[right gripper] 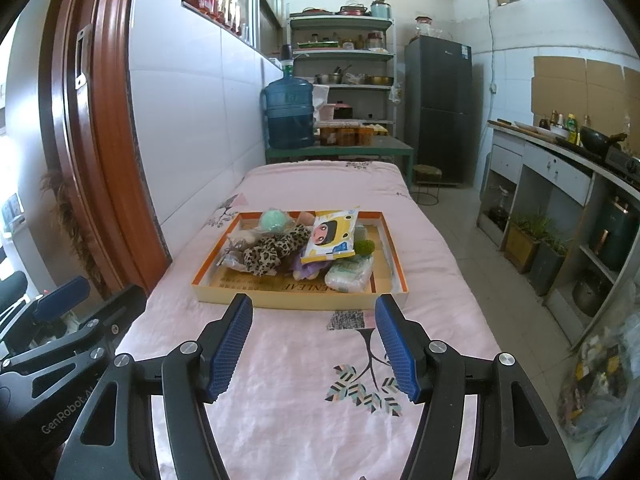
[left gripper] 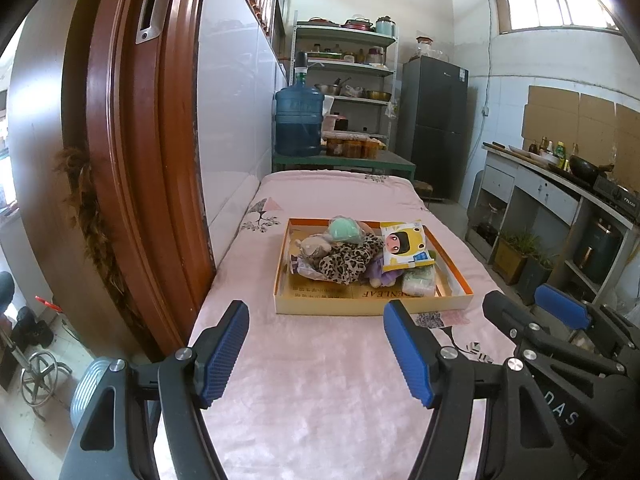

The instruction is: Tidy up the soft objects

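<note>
An orange-rimmed cardboard tray (left gripper: 456,276) (right gripper: 396,264) sits mid-table on the pink cloth and holds a pile of soft things: a leopard-print cloth (left gripper: 348,260) (right gripper: 272,248), a mint green ball (left gripper: 344,229) (right gripper: 272,219), a yellow cartoon tissue pack (left gripper: 404,246) (right gripper: 332,234), a white wipes pack (left gripper: 420,282) (right gripper: 348,274) and a purple plush (left gripper: 384,274). My left gripper (left gripper: 316,356) is open and empty, short of the tray's near edge. My right gripper (right gripper: 314,346) is open and empty, also short of the tray. The right gripper also shows in the left wrist view (left gripper: 532,312).
The pink cloth-covered table (right gripper: 288,400) runs along a white tiled wall (left gripper: 228,120). A brown door frame (left gripper: 132,160) stands at left. A blue water jug (left gripper: 298,120) and shelves (left gripper: 348,68) are behind the table. A counter (right gripper: 560,152) with cookware lines the right.
</note>
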Demonstrator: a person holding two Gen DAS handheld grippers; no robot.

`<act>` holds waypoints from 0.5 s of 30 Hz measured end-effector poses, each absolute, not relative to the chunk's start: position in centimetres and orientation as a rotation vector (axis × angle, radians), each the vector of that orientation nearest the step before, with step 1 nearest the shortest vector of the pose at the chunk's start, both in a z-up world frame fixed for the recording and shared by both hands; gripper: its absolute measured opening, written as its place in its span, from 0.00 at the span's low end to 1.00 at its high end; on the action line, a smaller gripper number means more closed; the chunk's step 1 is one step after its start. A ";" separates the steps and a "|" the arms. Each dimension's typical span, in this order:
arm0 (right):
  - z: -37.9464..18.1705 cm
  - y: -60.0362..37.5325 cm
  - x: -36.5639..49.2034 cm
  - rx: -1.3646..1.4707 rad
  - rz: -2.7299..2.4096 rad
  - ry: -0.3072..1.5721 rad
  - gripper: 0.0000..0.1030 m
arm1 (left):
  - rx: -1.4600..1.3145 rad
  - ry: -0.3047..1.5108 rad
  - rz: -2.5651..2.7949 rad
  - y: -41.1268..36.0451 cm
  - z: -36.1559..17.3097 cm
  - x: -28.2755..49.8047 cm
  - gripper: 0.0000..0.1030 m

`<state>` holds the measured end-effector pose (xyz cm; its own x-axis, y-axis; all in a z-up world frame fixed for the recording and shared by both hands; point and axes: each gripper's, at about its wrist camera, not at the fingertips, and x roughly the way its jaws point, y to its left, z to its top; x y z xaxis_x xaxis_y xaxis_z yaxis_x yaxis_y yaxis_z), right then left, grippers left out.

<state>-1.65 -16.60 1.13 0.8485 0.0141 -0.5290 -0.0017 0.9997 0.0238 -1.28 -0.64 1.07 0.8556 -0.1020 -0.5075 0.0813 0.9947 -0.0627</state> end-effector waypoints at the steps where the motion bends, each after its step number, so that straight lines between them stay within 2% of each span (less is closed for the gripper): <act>1: 1.1 -16.6 -1.7 0.022 0.009 0.558 0.64 | -0.039 0.535 -0.096 -0.6 1.1 -1.3 0.68; 15: 1.1 -16.6 -1.7 0.023 0.009 0.559 0.64 | -0.044 0.533 -0.098 -0.6 1.0 -1.4 0.68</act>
<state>-1.65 -16.59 1.09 0.8475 0.0151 -0.5306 -0.0028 0.9997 0.0241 -1.44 -0.65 1.04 0.8566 -0.1048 -0.5052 0.0822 0.9944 -0.0670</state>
